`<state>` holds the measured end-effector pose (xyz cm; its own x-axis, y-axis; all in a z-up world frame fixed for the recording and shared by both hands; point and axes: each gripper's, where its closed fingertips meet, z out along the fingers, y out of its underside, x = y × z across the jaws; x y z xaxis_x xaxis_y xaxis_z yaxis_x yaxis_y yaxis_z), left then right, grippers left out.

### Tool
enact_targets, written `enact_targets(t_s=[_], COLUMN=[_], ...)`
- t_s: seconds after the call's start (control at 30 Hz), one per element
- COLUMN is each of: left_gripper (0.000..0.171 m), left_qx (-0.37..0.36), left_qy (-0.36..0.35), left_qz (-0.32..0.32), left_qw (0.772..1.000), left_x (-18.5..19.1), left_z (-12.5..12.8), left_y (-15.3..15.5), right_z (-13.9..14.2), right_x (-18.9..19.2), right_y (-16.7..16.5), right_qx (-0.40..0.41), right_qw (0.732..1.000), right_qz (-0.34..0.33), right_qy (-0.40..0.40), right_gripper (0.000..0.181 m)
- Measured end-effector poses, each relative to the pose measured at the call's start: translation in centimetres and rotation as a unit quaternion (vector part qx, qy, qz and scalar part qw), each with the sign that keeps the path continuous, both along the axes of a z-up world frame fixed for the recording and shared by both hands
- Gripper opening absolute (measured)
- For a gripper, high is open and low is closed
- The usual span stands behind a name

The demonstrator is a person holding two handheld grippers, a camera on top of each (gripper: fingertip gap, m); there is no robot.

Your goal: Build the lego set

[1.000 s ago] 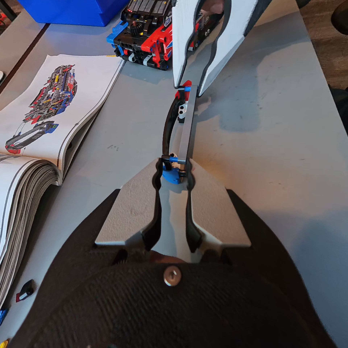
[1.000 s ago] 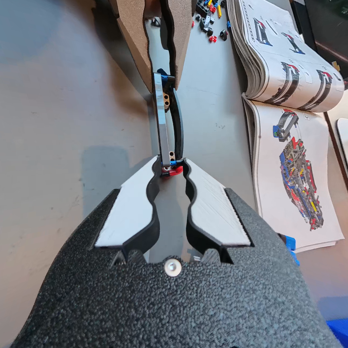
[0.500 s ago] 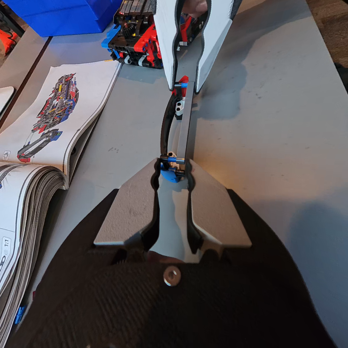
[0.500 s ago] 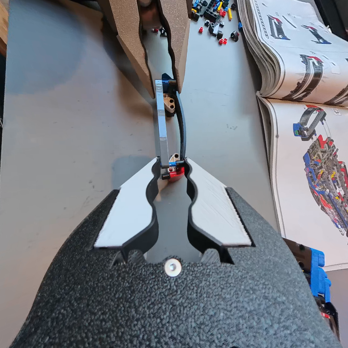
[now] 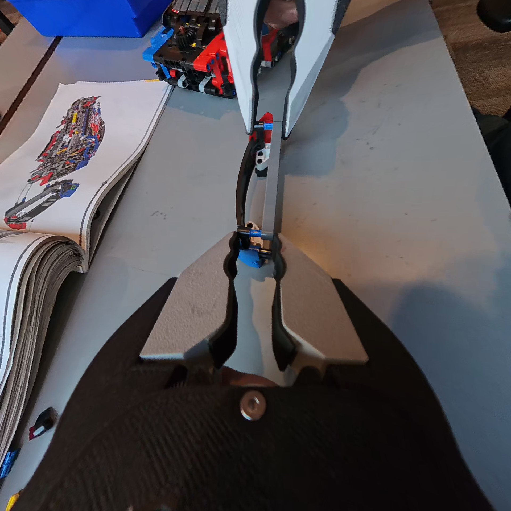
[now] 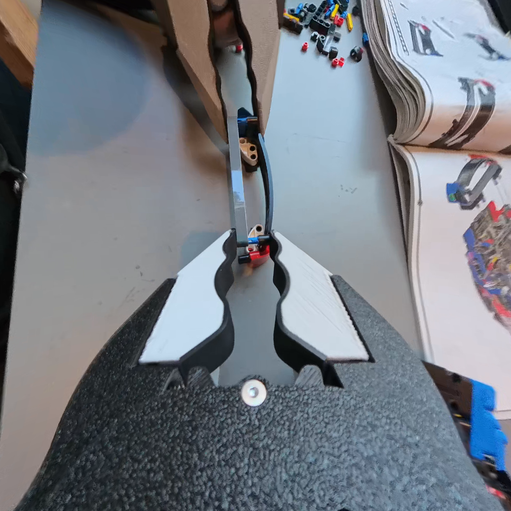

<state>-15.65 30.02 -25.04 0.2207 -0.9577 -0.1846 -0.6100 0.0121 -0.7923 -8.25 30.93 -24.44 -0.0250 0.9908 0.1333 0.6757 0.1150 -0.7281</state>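
A long lego sub-assembly (image 5: 272, 182) spans between both grippers above the grey table: a straight grey beam and a curved black panel (image 5: 243, 179) joined by pins. It has a blue piece at one end and a red piece at the other. My left gripper (image 5: 254, 246) is shut on the blue-piece end (image 5: 250, 257). My right gripper (image 6: 253, 242) is shut on the red-piece end (image 6: 258, 254). In the left wrist view the right gripper (image 5: 266, 128) shows at the far end. In the right wrist view the left gripper (image 6: 243, 121) shows at the far end.
The partly built red, black and blue lego vehicle (image 5: 199, 55) stands at the back of the table (image 5: 387, 221) by a blue bin (image 5: 83, 16). An open instruction book (image 5: 55, 188) lies to the left. Several loose pieces (image 6: 323, 25) lie beside the book (image 6: 442, 83). Some 8 cm of space lies between my two pairs of fingers.
Both grippers keep their hold on the assembly. The pair has shifted slightly over the table, and the views have drifted a little; the right wrist view is blurred with motion.
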Motion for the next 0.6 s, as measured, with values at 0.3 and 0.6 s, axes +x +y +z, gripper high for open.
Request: enact_targets(t_s=[0.3, 0.6], left_gripper=[0.022, 0.040], left_qx=[0.065, 0.015], left_qy=[0.018, 0.039], left_qz=[-0.005, 0.026], left_qw=[0.998, 0.999], left_x=[0.0, 0.5], left_z=[-0.1, -0.3], left_y=[0.3, -0.3], right_z=[0.1, -0.2], right_x=[-1.3, -1.4], right_y=[-0.1, 0.0], right_qx=[-0.007, 0.028], right_qw=[0.999, 0.997], right_qz=[-0.040, -0.068], right_qy=[-0.003, -0.025], right_gripper=[0.051, 0.029])
